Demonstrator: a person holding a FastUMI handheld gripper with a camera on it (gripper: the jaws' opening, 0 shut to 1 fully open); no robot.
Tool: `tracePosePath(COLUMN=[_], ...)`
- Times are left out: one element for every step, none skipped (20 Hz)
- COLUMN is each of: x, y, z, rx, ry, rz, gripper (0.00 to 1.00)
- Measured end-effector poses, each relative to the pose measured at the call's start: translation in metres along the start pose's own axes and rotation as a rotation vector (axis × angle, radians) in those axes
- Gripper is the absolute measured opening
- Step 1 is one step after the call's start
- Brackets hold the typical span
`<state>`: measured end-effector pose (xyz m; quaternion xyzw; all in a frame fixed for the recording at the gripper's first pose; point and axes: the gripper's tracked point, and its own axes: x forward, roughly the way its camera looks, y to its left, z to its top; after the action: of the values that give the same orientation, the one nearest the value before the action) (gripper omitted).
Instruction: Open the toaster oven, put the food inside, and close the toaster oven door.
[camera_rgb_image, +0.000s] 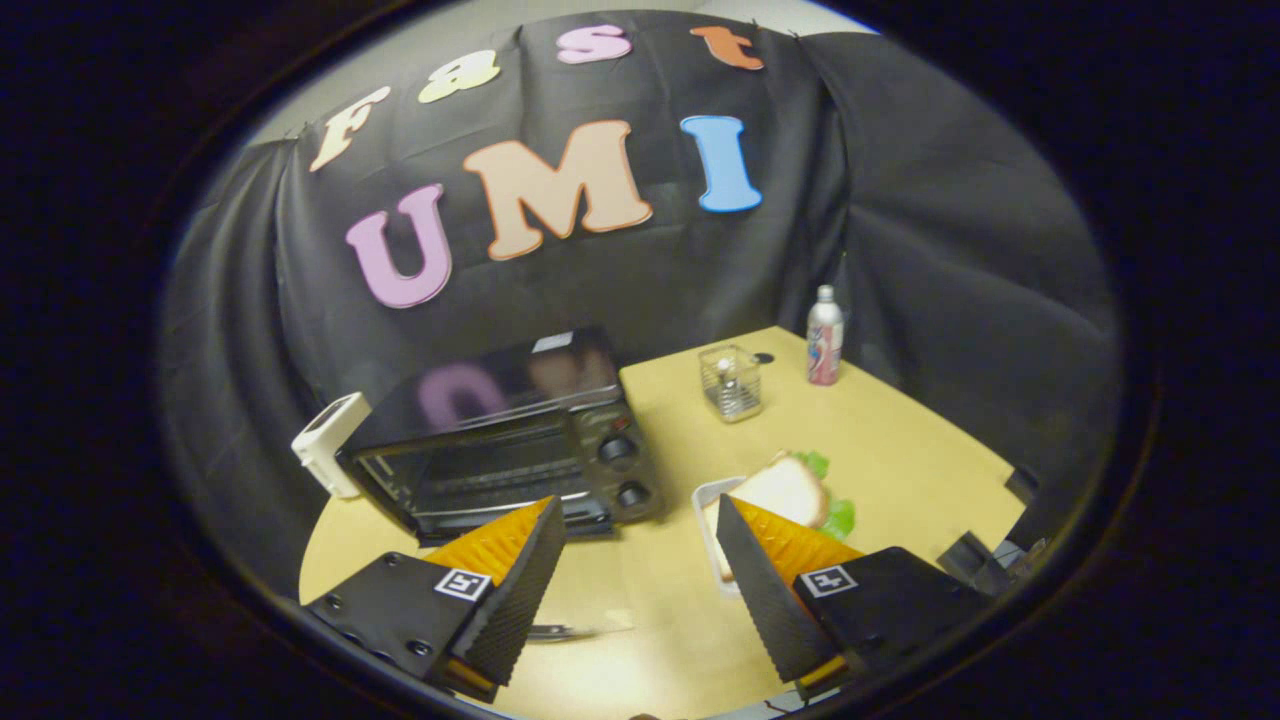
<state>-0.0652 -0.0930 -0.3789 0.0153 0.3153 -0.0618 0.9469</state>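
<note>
A black toaster oven (505, 440) stands on the wooden table (900, 450), just beyond my left finger, with its glass door shut and two knobs on its right side. A sandwich with lettuce (790, 492) lies on a white tray (706, 500) right behind my right finger, which hides part of it. My gripper (635, 525) is open above the table, nothing between its fingers, the oven's right front corner ahead of the gap.
A small clear container (730, 382) and a bottle (824, 336) stand at the back of the table. A white device (330, 443) leans at the oven's left side. A flat metal utensil (570, 631) lies on the table between the fingers.
</note>
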Motion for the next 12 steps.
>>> tracePosePath(x=[0.005, 0.01, 0.015, 0.023, 0.031, 0.038, 0.045, 0.052, 0.06, 0.068, 0.077, 0.085], y=[-0.016, -0.031, -0.045, -0.059, -0.073, -0.086, -0.097, -0.107, -0.116, -0.122, -0.127, -0.131], z=[0.007, 0.01, 0.013, 0.012, 0.008, 0.001, -0.004, -0.011, -0.018, -0.026, -0.033, -0.041], rx=[0.002, 0.009, 0.018, 0.024, 0.028, 0.036, 0.043, 0.051, 0.062, 0.079, 0.1, 0.127], ry=[-0.008, -0.015, -0.021, -0.018, -0.006, 0.011, 0.029, 0.05, 0.073, 0.097, 0.121, 0.145], rz=[-0.024, -0.05, -0.069, -0.09, -0.108, -0.124, -0.136, -0.143, -0.147, -0.151, -0.153, -0.149], gripper=[0.96, 0.96, 0.96, 0.96, 0.96, 0.96, 0.96, 0.96, 0.96, 0.96, 0.96, 0.96])
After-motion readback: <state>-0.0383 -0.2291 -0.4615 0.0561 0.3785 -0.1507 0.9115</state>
